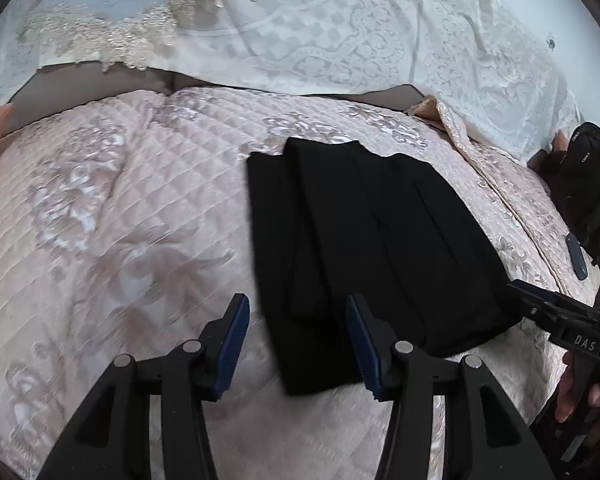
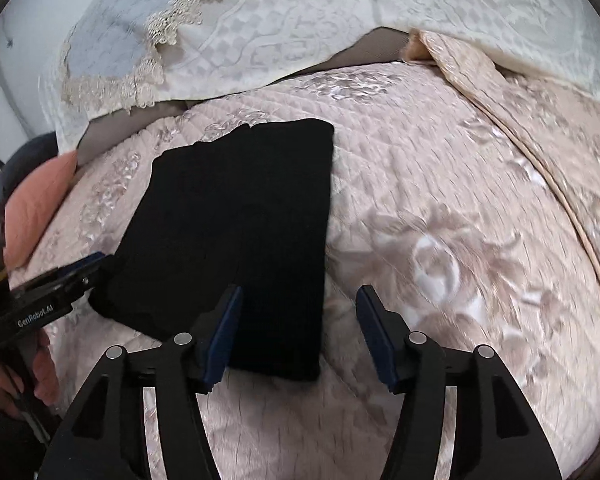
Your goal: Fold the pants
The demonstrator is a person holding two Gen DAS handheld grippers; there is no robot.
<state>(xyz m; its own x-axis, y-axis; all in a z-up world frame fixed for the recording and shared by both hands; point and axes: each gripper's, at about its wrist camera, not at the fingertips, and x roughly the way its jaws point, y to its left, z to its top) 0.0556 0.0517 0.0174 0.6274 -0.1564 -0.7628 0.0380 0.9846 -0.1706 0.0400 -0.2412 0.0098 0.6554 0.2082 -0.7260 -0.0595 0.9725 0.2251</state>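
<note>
left gripper (image 1: 296, 340): blue-padded fingers (image 1: 234, 344) spread wide with nothing between them, poised above the near end of the black pants (image 1: 364, 240); in the right wrist view the same tool (image 2: 80, 276) appears side-on at the pants' left edge, its tips at the fabric, contact not resolvable. right gripper (image 2: 300, 332): fingers (image 2: 224, 336) likewise wide apart and holding nothing, the left pad over the near right corner of the pants (image 2: 240, 232), the right pad over bare quilt. the pants lie folded into a long layered rectangle, flat on the pink quilted bedspread (image 1: 120, 220), about mid-bed, running from the near edge toward the far edge. beyond them, a white lace-trimmed cover (image 1: 300, 32) overlaps the bedspread's far edge.
</note>
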